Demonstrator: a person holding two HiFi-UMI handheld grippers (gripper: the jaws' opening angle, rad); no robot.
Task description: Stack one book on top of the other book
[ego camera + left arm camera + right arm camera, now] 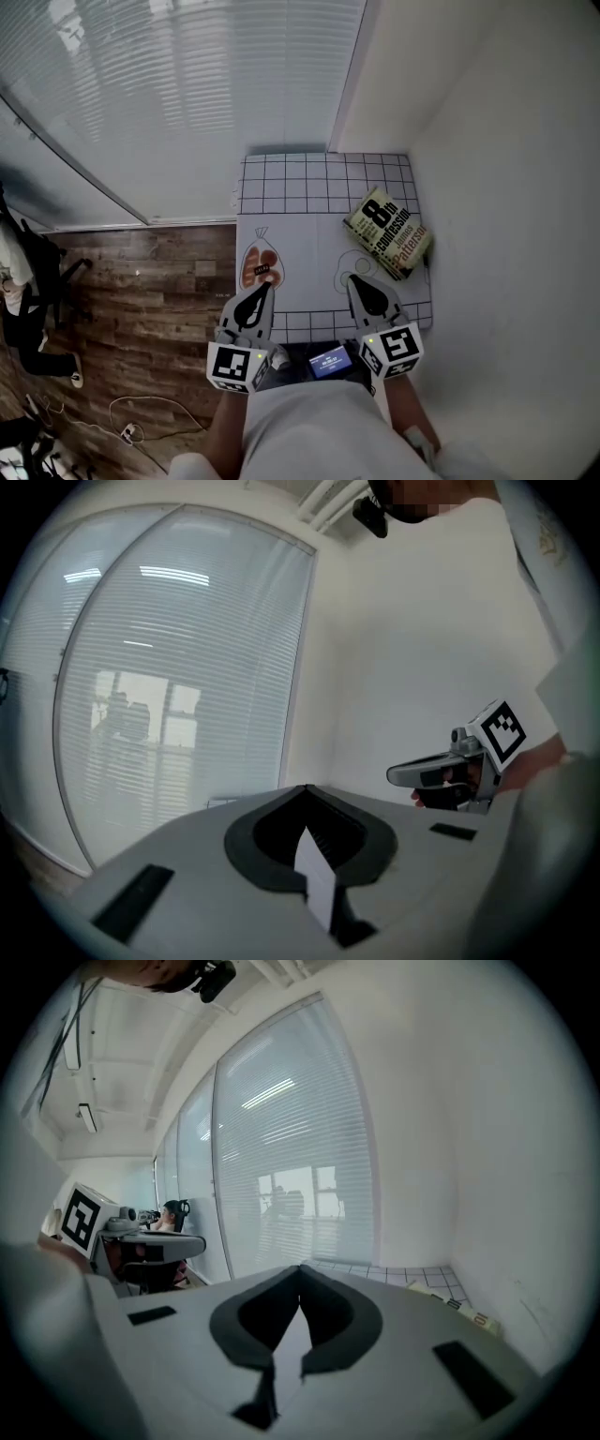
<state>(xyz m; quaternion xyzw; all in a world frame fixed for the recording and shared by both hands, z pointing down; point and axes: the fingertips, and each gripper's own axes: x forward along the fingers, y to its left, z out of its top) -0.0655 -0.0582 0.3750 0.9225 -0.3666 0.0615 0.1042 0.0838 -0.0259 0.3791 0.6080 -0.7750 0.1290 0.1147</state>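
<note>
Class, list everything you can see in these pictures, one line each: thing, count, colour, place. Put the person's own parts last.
book: one visible, cream with black lettering, right side of the mat beside the wall
mat: one, white with black grid, on the table
printed picture: one, brown, left part of the mat
blinds: white, behind the table
floor: brown wood, left of the table
small screen: one, blue-lit, between the tongs
left tongs: one, grey and black, shut, empty
right tongs: one, grey and black, shut, empty
</note>
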